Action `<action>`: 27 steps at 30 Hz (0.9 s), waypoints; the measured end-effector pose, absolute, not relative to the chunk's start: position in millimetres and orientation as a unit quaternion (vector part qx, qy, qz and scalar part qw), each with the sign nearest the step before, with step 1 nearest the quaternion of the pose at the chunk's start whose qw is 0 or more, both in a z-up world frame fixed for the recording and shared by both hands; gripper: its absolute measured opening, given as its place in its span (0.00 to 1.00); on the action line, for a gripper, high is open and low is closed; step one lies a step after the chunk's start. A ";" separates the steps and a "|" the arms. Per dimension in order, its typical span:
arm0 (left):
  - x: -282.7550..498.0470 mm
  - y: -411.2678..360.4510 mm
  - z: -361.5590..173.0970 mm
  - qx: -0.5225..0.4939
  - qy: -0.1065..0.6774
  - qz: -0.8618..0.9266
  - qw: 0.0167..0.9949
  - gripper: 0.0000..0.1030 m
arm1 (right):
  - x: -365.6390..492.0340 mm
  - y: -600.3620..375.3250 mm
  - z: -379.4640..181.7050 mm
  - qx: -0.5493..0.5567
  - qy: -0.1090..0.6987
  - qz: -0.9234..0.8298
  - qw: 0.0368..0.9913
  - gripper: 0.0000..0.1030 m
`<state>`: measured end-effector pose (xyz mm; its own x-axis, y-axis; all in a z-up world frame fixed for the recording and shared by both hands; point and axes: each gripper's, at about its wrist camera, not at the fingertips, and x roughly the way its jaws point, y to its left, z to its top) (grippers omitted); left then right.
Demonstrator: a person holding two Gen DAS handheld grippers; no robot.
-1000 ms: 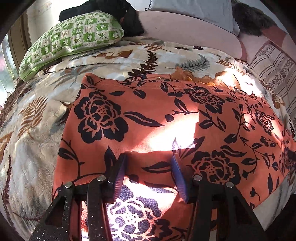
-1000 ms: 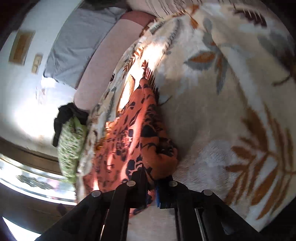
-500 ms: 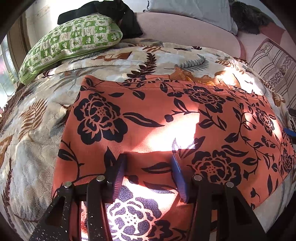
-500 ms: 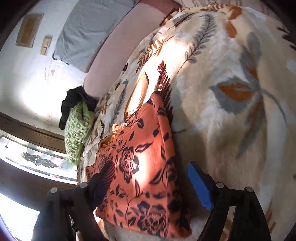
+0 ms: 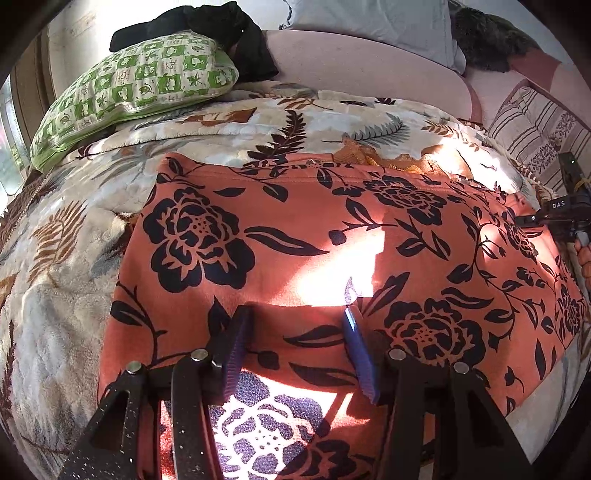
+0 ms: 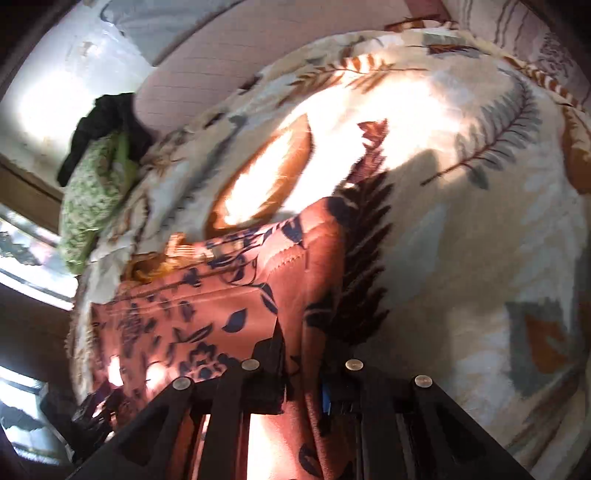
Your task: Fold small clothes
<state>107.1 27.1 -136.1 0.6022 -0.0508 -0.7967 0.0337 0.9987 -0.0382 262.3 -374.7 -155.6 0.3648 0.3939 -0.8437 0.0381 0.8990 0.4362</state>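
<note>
An orange garment with black flowers [image 5: 295, 236] lies spread flat on a leaf-patterned blanket [image 5: 66, 258]. My left gripper [image 5: 297, 332] is open, its blue pads resting low over the garment's near edge. In the right wrist view my right gripper [image 6: 303, 373] is shut on the garment's right edge [image 6: 295, 302], with cloth pinched between the pads. The right gripper's body shows at the right edge of the left wrist view [image 5: 569, 210].
A green checked pillow [image 5: 136, 96] and a dark garment [image 5: 207, 33] lie at the back left. A pink headboard [image 5: 369, 74] and a grey pillow [image 5: 369, 22] stand behind. A striped cushion [image 5: 535, 136] lies at the right. A yellow-orange cloth [image 5: 388, 160] peeks from behind the garment.
My right gripper opened half a second ago, moved along the garment's right edge and has now shut on it. My left gripper stayed open in place.
</note>
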 end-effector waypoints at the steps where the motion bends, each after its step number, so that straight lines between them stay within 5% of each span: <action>1: 107.8 27.7 -134.7 -0.012 0.448 -0.024 0.893 0.52 | 265.9 -375.6 -166.5 0.217 0.558 0.110 0.794 0.15; 3: 107.2 33.0 -128.8 -0.027 0.452 -0.034 0.891 0.52 | 262.4 -376.4 -158.9 0.221 0.536 0.118 0.806 0.23; 6: 93.5 55.9 -109.3 -0.069 0.432 -0.017 0.899 0.52 | 252.0 -378.3 -146.0 0.197 0.544 0.110 0.808 0.76; 11: 65.5 111.6 -101.5 -0.152 0.428 0.004 0.891 0.49 | 206.5 -385.9 -92.4 0.201 0.466 0.078 0.858 0.77; 13: 64.5 126.9 -122.7 -0.169 0.466 0.020 0.868 0.21 | 184.4 -373.4 -74.2 0.219 0.450 0.121 0.857 0.77; 17: 56.2 141.7 -134.3 -0.196 0.477 0.013 0.857 0.06 | 146.0 -323.8 -68.4 0.231 0.447 0.216 0.836 0.77; 23: 57.0 145.0 -116.9 -0.200 0.477 -0.016 0.856 0.09 | 133.6 -279.1 -126.9 0.193 0.517 0.205 0.808 0.77; 25: 61.6 146.5 -94.3 -0.183 0.453 -0.024 0.872 0.16 | 133.4 -282.0 -137.7 0.209 0.525 0.204 0.800 0.77; 27: 78.7 149.0 -74.6 -0.158 0.424 -0.024 0.891 0.35 | 132.9 -284.7 -139.9 0.216 0.522 0.208 0.799 0.77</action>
